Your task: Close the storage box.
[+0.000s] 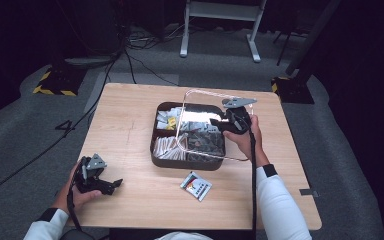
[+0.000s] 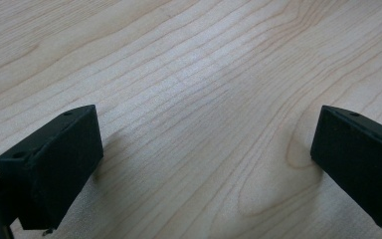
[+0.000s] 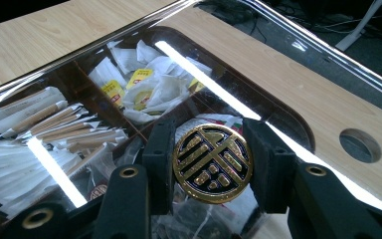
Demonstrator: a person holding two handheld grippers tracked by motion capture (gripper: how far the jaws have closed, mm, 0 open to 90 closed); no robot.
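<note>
1. Biggest thing first: the wooden table [image 1: 130, 125]. Sitting around its middle is the dark compartment box [image 1: 156, 150], full of tea bags and paper sachets [image 3: 35, 124]. I'll place everything relative to that box.
2. The clear lid [image 1: 200, 95] is the thing being worked. It hangs tilted over the box, far edge raised, near edge low over the box's front. It looks like rigid acrylic: stiff, fairly light, glossy, so probably slippery and easy to scratch or crack if it bangs down.
3. The right gripper [image 3: 213, 167], over the box's right-rear corner, is clamped on the lid's round gold-and-black knob [image 3: 213, 164], one pad on each side. That knob looks like the only sensible hold; the flat pane gives nothing to pinch. It's round, though, so the lid could swivel in the grip.
4. The left gripper [image 1: 97, 180] rests well left of the box near the table's front edge, jaws wide apart over bare wood, holding nothing.
5. A small packet [image 1: 196, 186] lies just in front of the box.
</note>
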